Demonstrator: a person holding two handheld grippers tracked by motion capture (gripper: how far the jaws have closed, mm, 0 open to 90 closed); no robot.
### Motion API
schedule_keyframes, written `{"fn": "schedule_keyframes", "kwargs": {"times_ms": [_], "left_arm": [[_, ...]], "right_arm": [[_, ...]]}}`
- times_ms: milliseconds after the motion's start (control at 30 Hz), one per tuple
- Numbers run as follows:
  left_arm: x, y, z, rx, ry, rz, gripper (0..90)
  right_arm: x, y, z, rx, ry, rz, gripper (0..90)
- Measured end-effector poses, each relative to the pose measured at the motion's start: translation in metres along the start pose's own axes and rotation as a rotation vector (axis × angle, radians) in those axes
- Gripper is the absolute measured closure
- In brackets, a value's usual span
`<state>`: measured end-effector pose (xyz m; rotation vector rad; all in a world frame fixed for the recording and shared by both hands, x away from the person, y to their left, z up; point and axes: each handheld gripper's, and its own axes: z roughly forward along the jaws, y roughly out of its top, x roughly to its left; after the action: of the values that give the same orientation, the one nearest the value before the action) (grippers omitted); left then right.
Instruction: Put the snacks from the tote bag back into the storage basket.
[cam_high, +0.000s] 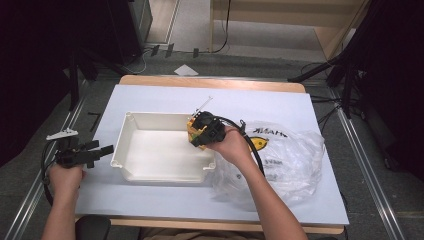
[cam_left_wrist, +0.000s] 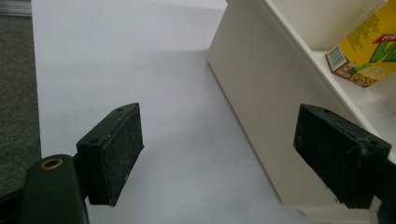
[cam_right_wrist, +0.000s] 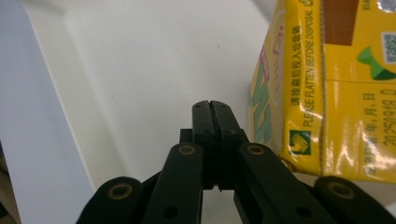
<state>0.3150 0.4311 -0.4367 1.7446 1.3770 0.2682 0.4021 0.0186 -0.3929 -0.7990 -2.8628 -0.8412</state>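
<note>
One yellow drink carton (cam_right_wrist: 327, 93) stood inside white tray (cam_high: 150, 172), at far right corner. Right gripper (cam_right_wrist: 215, 116) pressed together, empty, jaws just beside carton. Left gripper (cam_left_wrist: 219, 154) spread wide, idle outside tray's left wall. Step judged: nudging or re-gripping carton. Next move needed: jaws reopened, then centred on carton.

Yellow carton (cam_right_wrist: 327, 93), white tray (cam_high: 150, 172)

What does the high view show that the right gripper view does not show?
High view: the clear plastic bag at the right of the white tray, and the left hand-held gripper outside the tray, jaws open. Right gripper view: the right hand-held gripper, jaws shut on nothing, and the carton's printed text. Both: the yellow drink carton in the tray.
</note>
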Motion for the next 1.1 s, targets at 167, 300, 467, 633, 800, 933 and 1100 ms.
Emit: {"fn": "schedule_keyframes", "kwargs": {"times_ms": [167,300,467,633,800,933,1100], "left_arm": [[0.000,0.000,0.000,0.000,-0.001,-0.001,16.8],[0.000,0.000,0.000,0.001,0.000,0.000,16.8],[0.000,0.000,0.000,0.001,0.000,0.000,16.8],[0.000,0.000,0.000,0.002,0.000,0.003,16.8],[0.000,0.000,0.000,0.003,0.000,0.002,16.8],[0.000,0.000,0.000,0.002,0.001,0.002,16.8],[0.000,0.000,0.000,0.002,0.001,0.002,16.8]], "right_arm": [[-0.002,-0.001,0.001,0.008,-0.018,-0.003,90.0],[-0.005,-0.003,0.002,0.026,-0.048,0.006,90.0],[-0.009,-0.006,0.002,0.028,-0.056,0.010,90.0],[-0.011,-0.008,0.001,0.030,-0.076,0.022,90.0],[-0.014,-0.010,-0.002,0.026,-0.087,0.025,90.0],[-0.015,-0.010,-0.004,0.015,-0.082,0.019,90.0],[-0.014,-0.010,-0.005,0.021,-0.079,0.021,88.5]]}}
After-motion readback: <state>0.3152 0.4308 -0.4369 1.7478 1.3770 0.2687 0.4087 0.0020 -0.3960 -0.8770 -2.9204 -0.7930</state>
